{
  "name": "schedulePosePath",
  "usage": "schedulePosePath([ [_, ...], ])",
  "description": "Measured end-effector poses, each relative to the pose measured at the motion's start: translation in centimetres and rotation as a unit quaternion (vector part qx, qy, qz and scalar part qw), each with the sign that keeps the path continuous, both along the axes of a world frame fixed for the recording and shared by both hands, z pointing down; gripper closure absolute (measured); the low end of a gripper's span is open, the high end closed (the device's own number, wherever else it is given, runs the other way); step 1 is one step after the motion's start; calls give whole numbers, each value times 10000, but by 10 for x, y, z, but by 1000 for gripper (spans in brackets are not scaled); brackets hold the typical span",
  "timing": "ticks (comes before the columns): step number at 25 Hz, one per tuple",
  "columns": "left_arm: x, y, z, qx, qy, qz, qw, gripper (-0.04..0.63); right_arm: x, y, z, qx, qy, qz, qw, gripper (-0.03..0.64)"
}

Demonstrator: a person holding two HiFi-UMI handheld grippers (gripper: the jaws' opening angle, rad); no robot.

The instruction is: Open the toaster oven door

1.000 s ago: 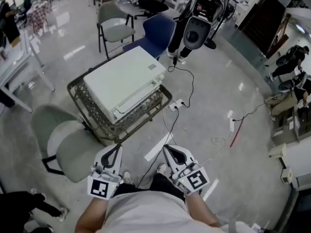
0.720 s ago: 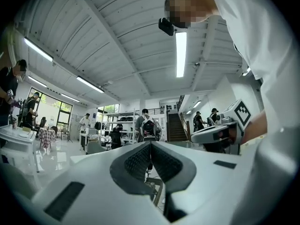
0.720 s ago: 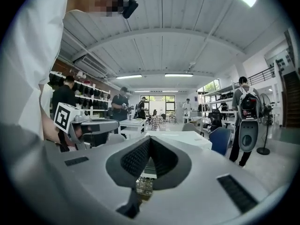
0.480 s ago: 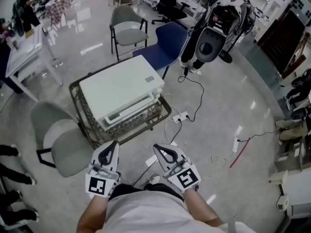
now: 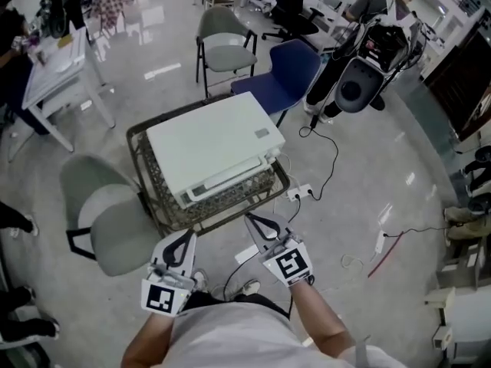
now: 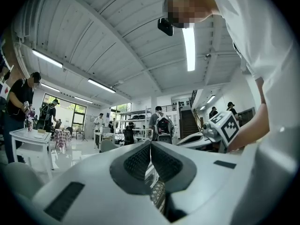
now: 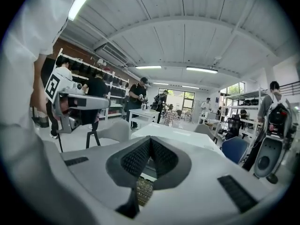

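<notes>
A white toaster oven (image 5: 215,146) stands on a low wicker table (image 5: 157,198). Its door and long handle (image 5: 230,176) face me, and the door is closed. My left gripper (image 5: 189,236) hangs just short of the table's near edge, shut and empty. My right gripper (image 5: 250,220) is beside it, its tips close to the table's near right corner, also shut with nothing in it. In the left gripper view the pads of the left gripper (image 6: 150,143) meet. In the right gripper view the right gripper (image 7: 150,138) points at the oven's white top (image 7: 183,138).
A grey chair (image 5: 107,221) stands left of the table, with a blue chair (image 5: 288,71) and another grey chair (image 5: 222,41) behind it. A power strip (image 5: 303,192) and cables lie on the floor to the right. A white table (image 5: 65,60) and several people are farther off.
Both grippers have come forward to the wicker table's near edge, and the oven now sits closer in the head view. Both stay shut and empty.
</notes>
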State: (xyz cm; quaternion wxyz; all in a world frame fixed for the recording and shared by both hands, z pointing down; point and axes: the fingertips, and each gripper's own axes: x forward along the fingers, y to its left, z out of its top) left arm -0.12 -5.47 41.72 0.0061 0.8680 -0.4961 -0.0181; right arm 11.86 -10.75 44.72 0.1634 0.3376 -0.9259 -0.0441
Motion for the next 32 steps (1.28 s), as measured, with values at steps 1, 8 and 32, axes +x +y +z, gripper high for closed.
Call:
schedulePosePath([
  [1,-4,-3,1,0,-23,32,10000,574,-4,-6,4,44,112,23,9999,595],
  [8,-25,-23,7,-78,72,154,9998,574,-24,-51,34,223,944,12,9953,595],
  [32,-53,-14,36,-410,139,236,9988,574,-42,-110,135,206,3528,-909,9311,440],
])
